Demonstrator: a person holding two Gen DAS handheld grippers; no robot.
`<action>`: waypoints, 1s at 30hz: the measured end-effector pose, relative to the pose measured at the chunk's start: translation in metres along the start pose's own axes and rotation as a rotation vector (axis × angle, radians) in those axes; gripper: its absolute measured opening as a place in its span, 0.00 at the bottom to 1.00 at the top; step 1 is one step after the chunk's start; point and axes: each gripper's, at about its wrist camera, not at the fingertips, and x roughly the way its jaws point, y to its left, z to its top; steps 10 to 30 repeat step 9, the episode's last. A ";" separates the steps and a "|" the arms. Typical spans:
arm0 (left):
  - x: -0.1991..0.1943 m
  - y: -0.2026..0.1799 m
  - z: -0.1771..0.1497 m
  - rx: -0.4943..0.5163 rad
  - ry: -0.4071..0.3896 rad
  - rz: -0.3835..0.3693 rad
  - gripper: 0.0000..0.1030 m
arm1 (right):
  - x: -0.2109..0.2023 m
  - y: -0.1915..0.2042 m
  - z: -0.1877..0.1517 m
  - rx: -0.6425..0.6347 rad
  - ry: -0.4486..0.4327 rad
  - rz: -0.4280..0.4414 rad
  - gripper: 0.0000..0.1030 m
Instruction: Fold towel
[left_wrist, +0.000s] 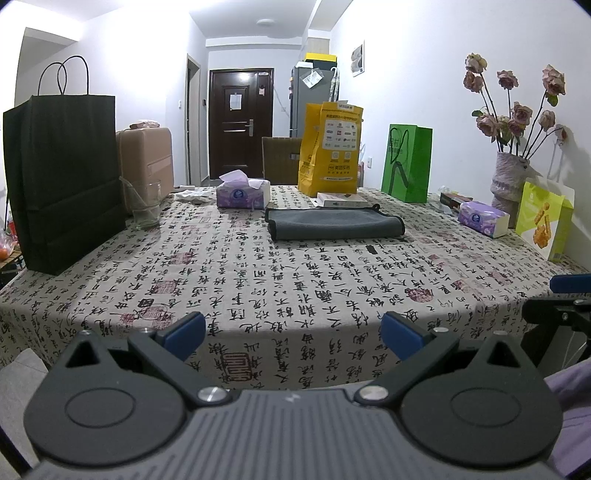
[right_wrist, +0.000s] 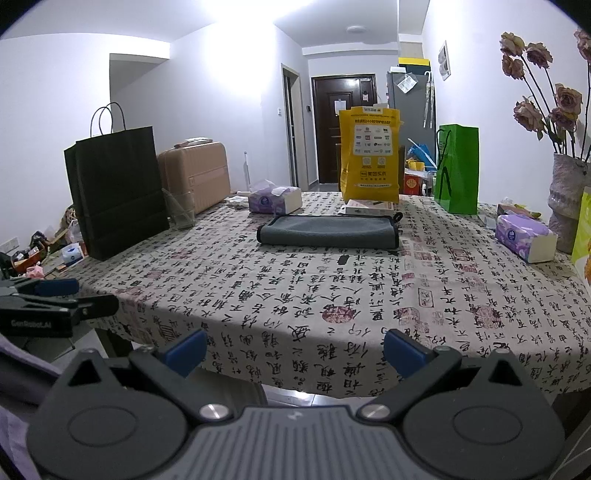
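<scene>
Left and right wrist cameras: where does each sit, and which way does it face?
Left wrist: on the left gripper at the table's near edge, facing the grey towel; own open jaws show, the right gripper at far right.
Right wrist: on the right gripper, just off the near edge, facing the towel; own open jaws show, the left gripper at far left.
Shared: towel, black bag, yellow bag.

Towel (left_wrist: 334, 222): grey, soft matt cloth, fine nap, darker stitched edging. Counter (left_wrist: 258, 280): covered in woven matt fabric, printed with black calligraphy. Left gripper (left_wrist: 293, 334): matt black plastic body, ribbed grey centre, blue matt pads, bright metal pivot pins. Right gripper (right_wrist: 294, 350): same finishes. Black bag (left_wrist: 62, 177): matt paper. Green bag (left_wrist: 406, 162): smooth paper, slight sheen. Glass (left_wrist: 146, 205): clear, glossy. Vase (left_wrist: 508, 181): rough, textured surface.
</scene>
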 end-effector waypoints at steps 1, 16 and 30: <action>0.000 0.000 0.000 0.000 0.000 -0.001 1.00 | 0.000 0.000 0.000 0.000 0.000 0.000 1.00; 0.003 -0.004 -0.001 0.006 0.018 -0.032 1.00 | 0.001 -0.002 -0.001 0.006 0.005 0.000 1.00; 0.003 -0.004 -0.001 0.006 0.018 -0.032 1.00 | 0.001 -0.002 -0.001 0.006 0.005 0.000 1.00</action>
